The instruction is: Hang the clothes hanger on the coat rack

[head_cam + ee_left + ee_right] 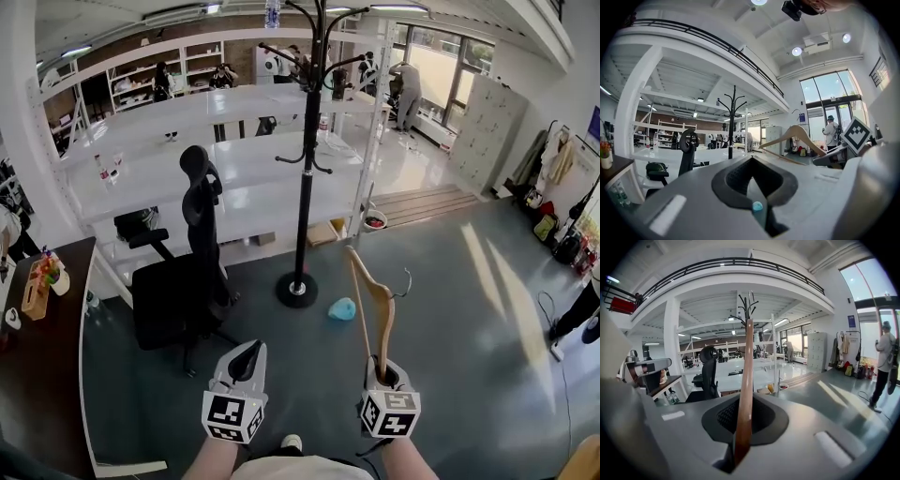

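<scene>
A black coat rack (305, 169) stands on its round base on the floor ahead of me. My right gripper (385, 375) is shut on one arm of a wooden clothes hanger (378, 307), which points up with its metal hook to the right. The hanger is short of the rack and right of it. In the right gripper view the hanger (745, 390) rises from the right gripper (743, 420), with the rack's top (748, 303) just behind it. My left gripper (246, 361) is shut and holds nothing. The left gripper view shows the left gripper (752, 187), the rack (731, 117) and the hanger (797, 135).
A black office chair (183, 281) stands left of the rack. Behind the rack is white shelving (234, 150). A small blue object (342, 308) lies on the floor by the rack's base. A dark desk (37, 375) is at the left. People stand at the right edge.
</scene>
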### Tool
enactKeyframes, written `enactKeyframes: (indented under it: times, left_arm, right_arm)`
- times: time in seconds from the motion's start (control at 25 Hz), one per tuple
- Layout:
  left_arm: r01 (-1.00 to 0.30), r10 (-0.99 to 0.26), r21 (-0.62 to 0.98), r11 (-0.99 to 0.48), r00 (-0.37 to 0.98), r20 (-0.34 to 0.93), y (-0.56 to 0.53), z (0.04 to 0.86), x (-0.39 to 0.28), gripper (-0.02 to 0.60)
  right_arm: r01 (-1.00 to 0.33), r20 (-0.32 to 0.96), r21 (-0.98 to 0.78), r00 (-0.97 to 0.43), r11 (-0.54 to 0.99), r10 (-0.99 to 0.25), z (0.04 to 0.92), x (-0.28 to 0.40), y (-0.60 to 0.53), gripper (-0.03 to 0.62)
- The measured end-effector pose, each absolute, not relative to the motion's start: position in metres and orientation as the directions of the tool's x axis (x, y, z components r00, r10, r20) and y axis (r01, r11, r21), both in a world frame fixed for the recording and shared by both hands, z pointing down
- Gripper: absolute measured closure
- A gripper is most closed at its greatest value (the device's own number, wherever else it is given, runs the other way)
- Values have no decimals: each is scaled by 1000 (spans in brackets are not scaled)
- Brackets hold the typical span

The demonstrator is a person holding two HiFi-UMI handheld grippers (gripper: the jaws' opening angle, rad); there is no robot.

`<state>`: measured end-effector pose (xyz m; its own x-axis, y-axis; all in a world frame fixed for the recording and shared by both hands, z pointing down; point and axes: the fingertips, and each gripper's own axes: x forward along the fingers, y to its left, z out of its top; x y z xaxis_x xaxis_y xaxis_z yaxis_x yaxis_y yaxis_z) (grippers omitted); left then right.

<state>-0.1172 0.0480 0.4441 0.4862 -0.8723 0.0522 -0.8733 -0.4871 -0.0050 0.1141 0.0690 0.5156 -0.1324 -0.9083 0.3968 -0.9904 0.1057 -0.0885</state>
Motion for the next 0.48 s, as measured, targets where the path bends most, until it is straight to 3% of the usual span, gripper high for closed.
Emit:
enactKeyframes:
  times: [0.48]
  left_arm:
    - [-876,-873,15,-482,482,71,-25,466,-136,581]
  right_arm:
    - [-992,408,-53,-124,112,-905,527,101,-4,560]
